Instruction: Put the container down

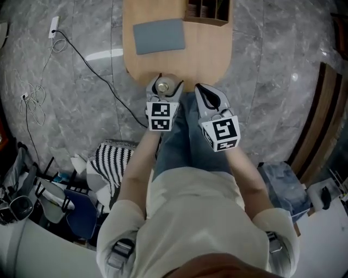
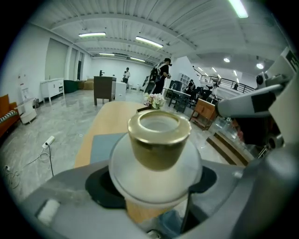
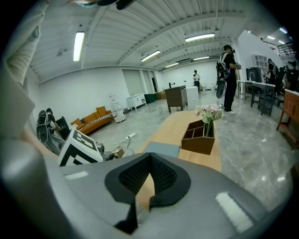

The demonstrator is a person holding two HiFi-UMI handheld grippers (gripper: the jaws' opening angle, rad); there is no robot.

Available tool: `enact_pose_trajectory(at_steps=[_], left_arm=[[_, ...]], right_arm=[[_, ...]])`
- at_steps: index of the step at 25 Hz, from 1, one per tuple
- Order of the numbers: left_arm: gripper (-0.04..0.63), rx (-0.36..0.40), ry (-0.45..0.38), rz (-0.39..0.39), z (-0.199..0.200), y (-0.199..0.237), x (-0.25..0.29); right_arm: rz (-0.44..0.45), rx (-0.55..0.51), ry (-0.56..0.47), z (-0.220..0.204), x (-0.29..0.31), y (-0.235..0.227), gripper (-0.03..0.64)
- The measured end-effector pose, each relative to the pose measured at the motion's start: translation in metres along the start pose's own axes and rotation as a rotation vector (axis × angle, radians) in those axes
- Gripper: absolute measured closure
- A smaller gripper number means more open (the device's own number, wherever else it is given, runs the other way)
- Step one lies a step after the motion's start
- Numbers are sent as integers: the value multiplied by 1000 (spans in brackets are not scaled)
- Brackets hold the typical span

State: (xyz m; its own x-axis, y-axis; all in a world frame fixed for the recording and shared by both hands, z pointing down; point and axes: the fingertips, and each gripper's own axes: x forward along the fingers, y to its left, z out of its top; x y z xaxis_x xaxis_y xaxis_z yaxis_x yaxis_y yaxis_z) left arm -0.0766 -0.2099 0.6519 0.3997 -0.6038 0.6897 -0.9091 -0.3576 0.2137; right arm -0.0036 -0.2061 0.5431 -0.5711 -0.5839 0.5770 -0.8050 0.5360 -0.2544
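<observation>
A frosted white container with a gold neck (image 2: 159, 144) sits between the black pads (image 2: 100, 186) of my left gripper (image 2: 156, 179), which is shut on its round body. In the head view this container (image 1: 163, 85) hangs at the near edge of the wooden table (image 1: 206, 54), with the left gripper (image 1: 163, 91) around it. My right gripper (image 1: 205, 95) is beside it to the right, over the person's lap. In the right gripper view its jaws (image 3: 148, 179) are shut with nothing between them, and the container's gold top (image 3: 118, 151) shows to the left.
A grey mat (image 1: 159, 36) lies on the table, and a wooden organizer (image 1: 206, 11) with flowers (image 3: 208, 114) stands at the far end. A power strip (image 1: 53, 26) and cables lie on the marble floor at left. A striped bag (image 1: 111, 157) sits beside the person.
</observation>
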Motion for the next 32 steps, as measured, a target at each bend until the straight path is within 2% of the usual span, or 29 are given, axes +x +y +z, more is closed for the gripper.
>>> enact_pose_trajectory(at_steps=[5, 11, 19, 26, 32], left_arm=[[246, 48, 37, 29, -23, 5, 46], [246, 45, 85, 89, -53, 14, 88], [245, 86, 102, 144, -69, 25, 122], [245, 126, 106, 154, -76, 27, 136], [245, 109, 70, 136, -75, 28, 140]], right_arm=[[0, 32, 35, -23, 20, -20, 615], [9, 70, 74, -49, 35, -37, 615], [18, 97, 107, -74, 51, -52, 615], [40, 108, 115, -79, 58, -50, 615], [44, 122, 124, -86, 60, -47, 615]])
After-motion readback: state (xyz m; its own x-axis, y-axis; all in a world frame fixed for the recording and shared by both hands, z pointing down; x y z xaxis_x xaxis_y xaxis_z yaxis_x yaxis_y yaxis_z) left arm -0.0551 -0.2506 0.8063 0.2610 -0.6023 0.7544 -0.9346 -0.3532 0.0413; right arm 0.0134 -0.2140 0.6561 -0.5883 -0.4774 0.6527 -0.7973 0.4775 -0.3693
